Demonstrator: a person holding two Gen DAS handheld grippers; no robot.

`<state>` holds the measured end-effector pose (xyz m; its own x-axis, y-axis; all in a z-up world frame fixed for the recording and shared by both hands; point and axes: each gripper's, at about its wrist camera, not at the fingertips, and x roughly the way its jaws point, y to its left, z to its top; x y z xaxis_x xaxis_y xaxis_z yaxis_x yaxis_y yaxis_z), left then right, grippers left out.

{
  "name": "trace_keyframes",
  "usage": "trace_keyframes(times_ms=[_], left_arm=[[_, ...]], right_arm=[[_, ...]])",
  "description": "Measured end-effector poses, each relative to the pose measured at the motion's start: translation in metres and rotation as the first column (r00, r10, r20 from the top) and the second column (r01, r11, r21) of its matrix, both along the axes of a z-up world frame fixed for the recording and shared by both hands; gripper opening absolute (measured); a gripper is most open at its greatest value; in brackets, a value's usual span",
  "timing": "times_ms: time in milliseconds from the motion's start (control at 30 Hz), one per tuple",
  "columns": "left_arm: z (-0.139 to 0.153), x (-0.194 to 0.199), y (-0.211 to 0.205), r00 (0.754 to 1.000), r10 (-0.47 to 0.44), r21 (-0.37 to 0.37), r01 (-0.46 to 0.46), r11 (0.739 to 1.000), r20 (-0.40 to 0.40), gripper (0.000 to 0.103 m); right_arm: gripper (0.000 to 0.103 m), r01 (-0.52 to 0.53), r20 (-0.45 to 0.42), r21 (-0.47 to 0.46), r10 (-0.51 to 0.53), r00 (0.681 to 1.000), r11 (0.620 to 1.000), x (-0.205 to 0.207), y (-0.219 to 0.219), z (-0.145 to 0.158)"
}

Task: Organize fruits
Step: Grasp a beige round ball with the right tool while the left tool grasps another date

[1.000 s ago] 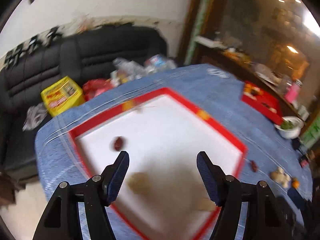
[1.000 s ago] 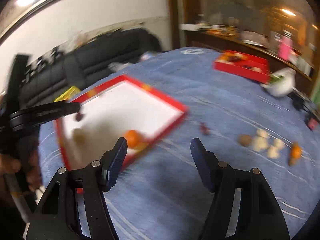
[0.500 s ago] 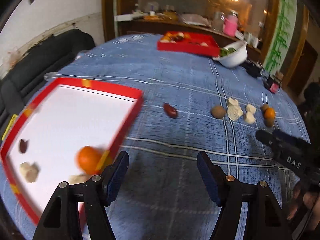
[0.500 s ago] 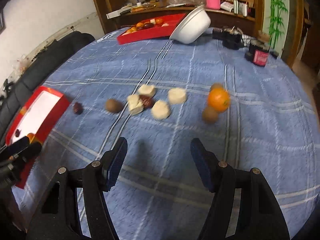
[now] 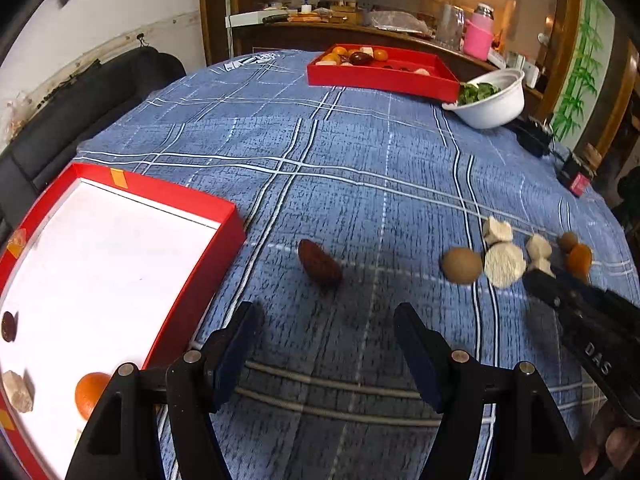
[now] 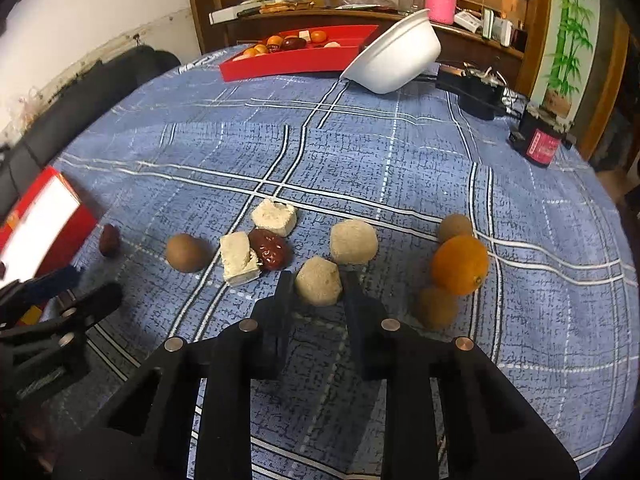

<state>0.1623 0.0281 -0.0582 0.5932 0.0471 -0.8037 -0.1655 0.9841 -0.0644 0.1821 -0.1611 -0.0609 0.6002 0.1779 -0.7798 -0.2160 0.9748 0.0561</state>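
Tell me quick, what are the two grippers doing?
Left gripper: open, holding nothing.
Right gripper: closed around the pale beige chunk on the tablecloth.

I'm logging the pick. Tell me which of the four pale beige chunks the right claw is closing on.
The rounded chunk nearest the camera, sitting between the right claw fingers. The other three lie farther back: one rounded, and two blocky ones beside the dark red date.

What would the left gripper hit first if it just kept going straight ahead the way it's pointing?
Most likely the dark red date lying alone on the blue plaid tablecloth. It sits just beyond the open left gripper, roughly centered between its fingers, though depth is hard to judge.
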Motion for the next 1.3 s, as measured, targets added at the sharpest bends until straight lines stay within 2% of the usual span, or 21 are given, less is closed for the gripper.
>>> trace_keyframes(times_ms=[100, 267, 367, 433, 533, 600, 733, 967, 1300], left_arm=[[0.0, 0.003, 0.006, 0.999, 0.016, -0.033, -0.015, 0.999, 0.035, 0.069], [-0.001, 0.009, 0.005, 0.999, 0.027, -0.016, -0.026, 1.0, 0.047, 0.063], [-0.001, 0.014, 0.011, 0.996, 0.075, -0.006, -0.075, 0.997, 0.048, 0.042], [-0.001, 0.017, 0.009, 0.996, 0.075, 0.037, -0.076, 0.996, 0.04, 0.017], [0.0, 0.013, 0.005, 0.999, 0.032, 0.035, -0.034, 0.999, 0.04, 0.017], [0.002, 0.005, 0.001, 0.999, -0.008, 0.008, 0.008, 1.0, 0.041, 0.017], [0.014, -0.031, -0.011, 0.993, -0.083, -0.019, 0.085, 0.996, 0.081, 0.017], [0.024, -0.085, -0.019, 0.984, -0.139, -0.078, 0.148, 0.986, 0.115, 0.017], [0.026, -0.124, -0.024, 0.974, -0.18, -0.118, 0.197, 0.973, 0.14, 0.017]], right_arm=[[0.023, 0.002, -0.006, 0.047, -0.001, 1.0, 0.999, 0.0, -0.006, 0.0], [0.023, 0.002, -0.012, 0.085, -0.001, 1.0, 0.996, 0.001, -0.009, -0.001], [0.023, 0.0, -0.014, 0.098, 0.002, 1.0, 0.995, 0.001, -0.01, -0.001], [0.023, -0.001, -0.015, 0.103, 0.002, 1.0, 0.995, 0.001, -0.01, -0.001], [0.023, -0.001, -0.015, 0.104, 0.002, 1.0, 0.995, 0.001, -0.011, -0.001], [0.023, 0.0, -0.016, 0.105, 0.002, 1.0, 0.994, 0.001, -0.011, -0.001], [0.023, 0.0, -0.015, 0.102, 0.002, 1.0, 0.995, 0.002, -0.01, -0.001], [0.023, 0.003, -0.013, 0.059, -0.002, 1.0, 0.998, -0.002, -0.009, 0.001], [0.023, -0.015, 0.065, 0.024, 0.014, 0.998, 1.0, -0.08, -0.019, 0.03]])
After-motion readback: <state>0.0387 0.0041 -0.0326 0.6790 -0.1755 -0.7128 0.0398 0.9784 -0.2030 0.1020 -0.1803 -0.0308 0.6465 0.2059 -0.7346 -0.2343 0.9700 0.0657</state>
